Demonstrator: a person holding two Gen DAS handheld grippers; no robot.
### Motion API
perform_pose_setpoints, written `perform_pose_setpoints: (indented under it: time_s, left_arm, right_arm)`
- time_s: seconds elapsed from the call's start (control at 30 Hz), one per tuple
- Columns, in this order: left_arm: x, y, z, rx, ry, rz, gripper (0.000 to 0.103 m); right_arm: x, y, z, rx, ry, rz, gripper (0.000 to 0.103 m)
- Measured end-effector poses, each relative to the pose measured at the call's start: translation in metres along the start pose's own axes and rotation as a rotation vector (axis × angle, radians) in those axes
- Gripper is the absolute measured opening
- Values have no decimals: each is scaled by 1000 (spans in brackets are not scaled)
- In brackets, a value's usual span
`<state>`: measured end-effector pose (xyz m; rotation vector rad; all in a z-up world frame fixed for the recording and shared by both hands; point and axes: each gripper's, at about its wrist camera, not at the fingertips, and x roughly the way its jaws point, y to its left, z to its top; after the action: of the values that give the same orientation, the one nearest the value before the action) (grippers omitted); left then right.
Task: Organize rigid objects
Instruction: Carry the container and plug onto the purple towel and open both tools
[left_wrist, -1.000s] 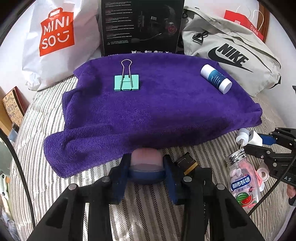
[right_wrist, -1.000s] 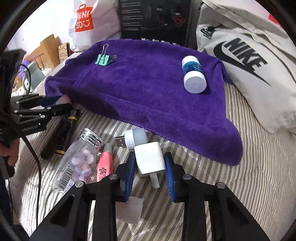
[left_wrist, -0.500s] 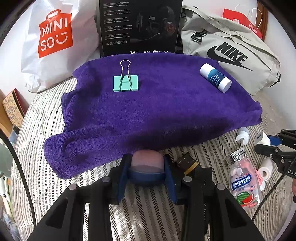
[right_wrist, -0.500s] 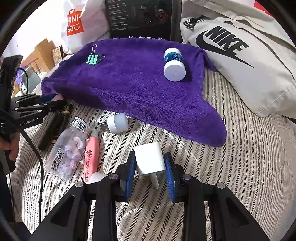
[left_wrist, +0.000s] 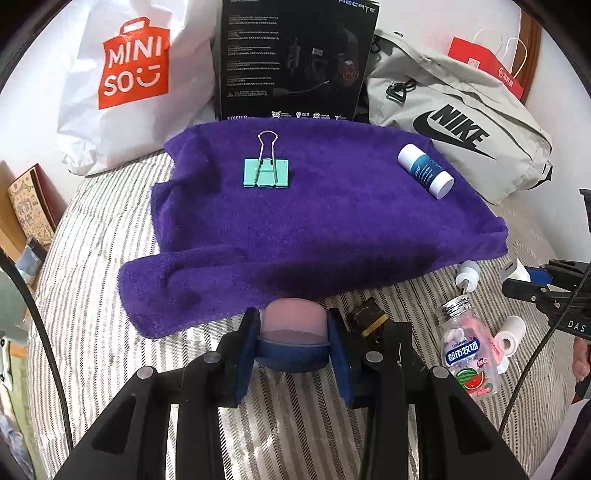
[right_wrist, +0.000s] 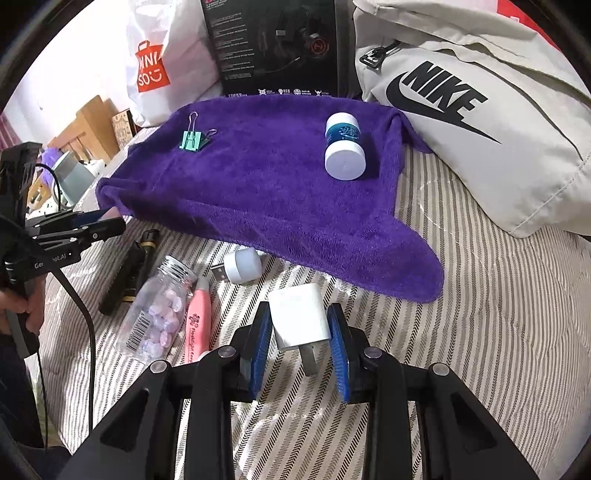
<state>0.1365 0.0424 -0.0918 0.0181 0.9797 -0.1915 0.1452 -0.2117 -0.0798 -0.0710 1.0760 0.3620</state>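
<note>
A purple towel (left_wrist: 332, 229) lies on the striped bedding with a teal binder clip (left_wrist: 266, 173) and a white-and-blue bottle (left_wrist: 424, 170) lying on it. Just before the towel's near edge, my left gripper (left_wrist: 293, 332) is shut on a small round jar (left_wrist: 293, 319) with a pink top and dark blue base. My right gripper (right_wrist: 299, 325) is shut on a white charger plug (right_wrist: 299, 314), prongs pointing back at the camera, above the bedding short of the towel (right_wrist: 277, 192). The clip (right_wrist: 192, 141) and bottle (right_wrist: 344, 147) also show in the right wrist view.
Loose on the bedding are a clear candy bottle (right_wrist: 159, 310), a pink tube (right_wrist: 198, 317), a small white USB lamp (right_wrist: 242, 265) and a black torch (right_wrist: 129, 273). A Miniso bag (left_wrist: 129, 74), a black box (left_wrist: 295, 59) and a Nike bag (left_wrist: 461, 122) line the back.
My right gripper has drawn back and to the right with the charger, away from the USB lamp. The left gripper has hardly moved and still holds the jar.
</note>
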Motion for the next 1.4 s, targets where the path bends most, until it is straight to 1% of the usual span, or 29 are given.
perform_pose_setpoints:
  time_s: [0.13,0.23,0.4,0.47,0.7,0.93,1.13,1.4]
  left_arm:
    - [-9,7,-1,-30,-14,3,35]
    - [-15,13,0,-52,-27,-9,35]
    - [-22,16,8,-55,-39,5,35]
    - [-23,17,14,-53,-42,11,35]
    - [-21,21,41,-42,-52,15,35]
    - [-1,26,71,-38,-47,13,35]
    - [31,28,82,-44,-9,6,35]
    - [55,30,93,-42,23,6,35]
  right_arm:
    - [-4,0,5,7,-15,22,30]
    - [-8,1,11,1,-29,28,30]
    - [-11,2,25,-6,-42,36,30]
    - [-10,2,33,-8,-44,39,30]
    - [1,-8,62,-7,-40,9,30]
    - [36,-13,90,-45,19,-34,30]
    - [64,-14,95,-69,73,-46,30]
    - [75,-10,99,-119,83,-67,30]
